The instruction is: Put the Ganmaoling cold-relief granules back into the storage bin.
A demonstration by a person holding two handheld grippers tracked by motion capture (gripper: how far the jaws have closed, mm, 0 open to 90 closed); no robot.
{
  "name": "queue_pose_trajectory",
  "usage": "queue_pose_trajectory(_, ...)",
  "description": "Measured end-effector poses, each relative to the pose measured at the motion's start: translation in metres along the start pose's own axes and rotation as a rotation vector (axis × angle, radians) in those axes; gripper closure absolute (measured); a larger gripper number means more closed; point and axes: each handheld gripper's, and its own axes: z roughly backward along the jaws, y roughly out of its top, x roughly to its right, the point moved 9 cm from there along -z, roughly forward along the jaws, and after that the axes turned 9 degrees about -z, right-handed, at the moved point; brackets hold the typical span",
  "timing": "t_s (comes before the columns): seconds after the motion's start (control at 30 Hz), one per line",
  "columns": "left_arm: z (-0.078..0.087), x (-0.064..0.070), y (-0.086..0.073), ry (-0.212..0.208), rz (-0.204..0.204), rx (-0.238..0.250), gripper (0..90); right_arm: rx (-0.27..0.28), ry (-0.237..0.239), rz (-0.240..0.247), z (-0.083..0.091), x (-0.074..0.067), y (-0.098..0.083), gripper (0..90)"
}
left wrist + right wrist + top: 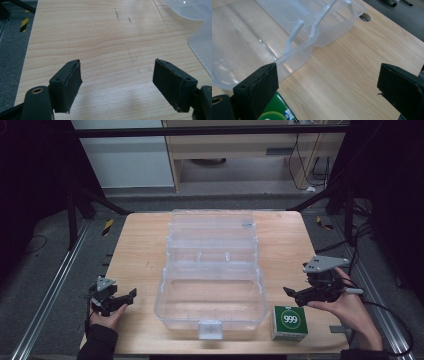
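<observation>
Where the table [140, 235] edge lies nearest the person, a small green box [289, 323] is seen at the front right, its top marked "999" in white on a green circle; its green corner [274, 111] is glimpsed beneath the right gripper's near jaw. Just left of it stands a clear plastic case [210, 300], lid thrown open, with a latch tab at its front wall and stepped trays rising toward the far edge; thin clear arms [294, 37] linking the trays are seen in the right gripper view. The right gripper [295, 295] is held in a hand [350, 312] above the box, jaws spread wide and nothing between them. The left gripper [127, 297] is held low at the front left, well apart from the case, jaws likewise spread over bare wood [117, 72]. Beyond the table, grey floor and a pale cabinet are seen
</observation>
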Motion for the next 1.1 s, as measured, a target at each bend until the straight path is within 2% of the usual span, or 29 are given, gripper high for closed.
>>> queue_pose_trajectory(0.13,-0.001,0.0,-0.001,-0.002,-0.002,-0.005,22.2,-0.037,0.03,0.046,0.003,-0.007,-0.003,2.5)
queue_pose_trajectory(0.17,-0.001,0.001,-0.001,-0.004,-0.006,-0.008,22.2,-0.054,0.038,0.071,0.004,-0.01,-0.005,2.2)
queue_pose_trajectory(0.33,-0.001,0.001,-0.001,-0.004,-0.009,-0.01,22.1,-0.08,0.059,0.109,0.007,-0.016,-0.008,2.7)
queue_pose_trajectory(0.47,-0.001,0.001,-0.001,-0.005,-0.01,-0.012,22.1,-0.124,0.089,0.174,0.009,-0.025,-0.016,2.7)
queue_pose_trajectory(0.6,-0.001,0.002,-0.001,-0.006,-0.012,-0.013,22.1,-0.154,0.117,0.211,0.009,-0.032,-0.022,2.3)
queue_pose_trajectory(0.87,-0.002,0.002,-0.002,-0.008,-0.013,-0.016,22.1,-0.203,0.135,0.265,0.006,-0.036,-0.031,2.3)
queue_pose_trajectory(1.0,-0.002,0.003,-0.001,-0.007,-0.015,-0.017,22.1,-0.26,0.167,0.3,0.003,-0.043,-0.041,1.8)
queue_pose_trajectory(1.1,-0.002,0.003,-0.002,-0.008,-0.014,-0.018,22.1,-0.271,0.178,0.316,0.001,-0.046,-0.043,1.8)
